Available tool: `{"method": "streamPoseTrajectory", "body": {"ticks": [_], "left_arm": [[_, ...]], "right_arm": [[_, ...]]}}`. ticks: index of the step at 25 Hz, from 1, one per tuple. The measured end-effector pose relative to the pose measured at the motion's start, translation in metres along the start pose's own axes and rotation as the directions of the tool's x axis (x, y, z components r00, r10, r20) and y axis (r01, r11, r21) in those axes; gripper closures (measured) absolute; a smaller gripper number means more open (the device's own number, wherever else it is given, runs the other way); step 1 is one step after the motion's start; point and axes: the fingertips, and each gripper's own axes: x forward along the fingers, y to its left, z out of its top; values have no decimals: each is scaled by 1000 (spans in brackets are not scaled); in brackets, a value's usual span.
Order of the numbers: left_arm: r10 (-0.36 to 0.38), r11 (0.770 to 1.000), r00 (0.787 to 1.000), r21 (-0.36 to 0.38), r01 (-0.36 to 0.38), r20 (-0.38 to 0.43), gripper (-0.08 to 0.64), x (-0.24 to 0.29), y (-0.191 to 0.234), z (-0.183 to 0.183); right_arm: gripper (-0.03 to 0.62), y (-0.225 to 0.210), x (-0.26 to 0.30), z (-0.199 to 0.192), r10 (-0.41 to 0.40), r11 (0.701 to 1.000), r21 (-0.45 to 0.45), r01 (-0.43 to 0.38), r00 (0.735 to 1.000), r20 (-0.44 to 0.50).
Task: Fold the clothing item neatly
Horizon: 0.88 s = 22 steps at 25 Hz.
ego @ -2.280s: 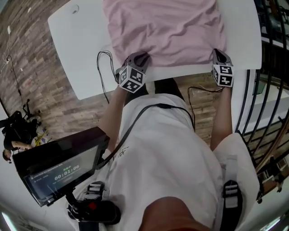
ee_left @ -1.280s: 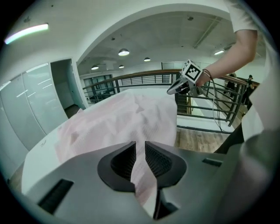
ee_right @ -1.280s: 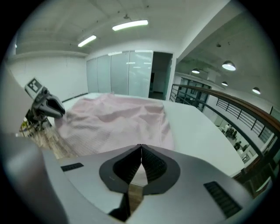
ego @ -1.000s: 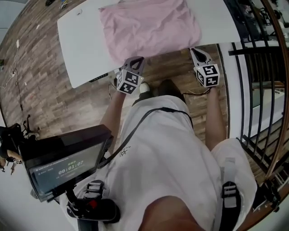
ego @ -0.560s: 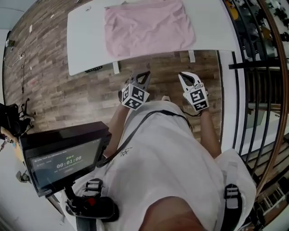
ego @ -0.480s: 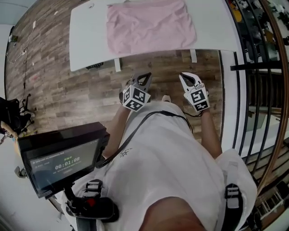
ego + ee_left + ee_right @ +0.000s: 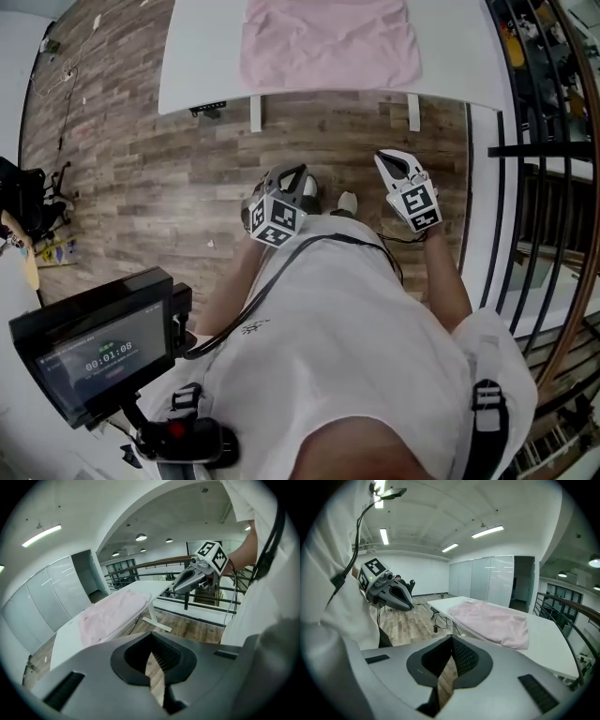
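Observation:
The pink garment (image 7: 328, 42) lies folded flat on the white table (image 7: 202, 56) at the top of the head view, with nothing touching it. Both grippers are held over the wooden floor, close to the person's body and well short of the table. The left gripper (image 7: 296, 174) is shut and empty. The right gripper (image 7: 388, 159) is shut and empty as well. In the left gripper view the garment (image 7: 112, 613) shows beyond the shut jaws, with the right gripper (image 7: 185, 584) above it. The right gripper view shows the garment (image 7: 492, 620) and the left gripper (image 7: 396, 597).
A black screen (image 7: 94, 352) on a mount sits at the lower left. A dark railing (image 7: 553, 187) runs down the right side. White table legs (image 7: 255, 112) stand on the wooden floor (image 7: 141, 169). Dark clutter (image 7: 28, 202) lies at the far left.
Both grippers have let go of the garment's near edge and drawn back from the table toward the body. The person has stepped back; the garment stays folded on the table.

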Motion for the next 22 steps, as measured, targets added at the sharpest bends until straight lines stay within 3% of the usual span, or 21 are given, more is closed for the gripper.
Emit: {"method": "streamPoseTrajectory", "body": {"ticks": [4, 8, 13, 22], "left_arm": [[-15, 1000, 1000, -3, 15, 18, 557, 2, 12, 0], [-29, 999, 999, 42, 28, 32, 557, 11, 37, 4], [-50, 995, 997, 89, 46, 51, 557, 27, 88, 7], [-78, 994, 995, 85, 72, 66, 557, 58, 152, -3]], "right_arm": [[589, -3, 7, 11, -43, 998, -41, 42, 999, -19], [589, -20, 14, 26, -140, 989, -46, 139, 989, -39], [589, -34, 34, 58, -189, 978, -102, 184, 981, -46], [589, -70, 70, 64, -280, 959, -67, 276, 958, -66]]}}
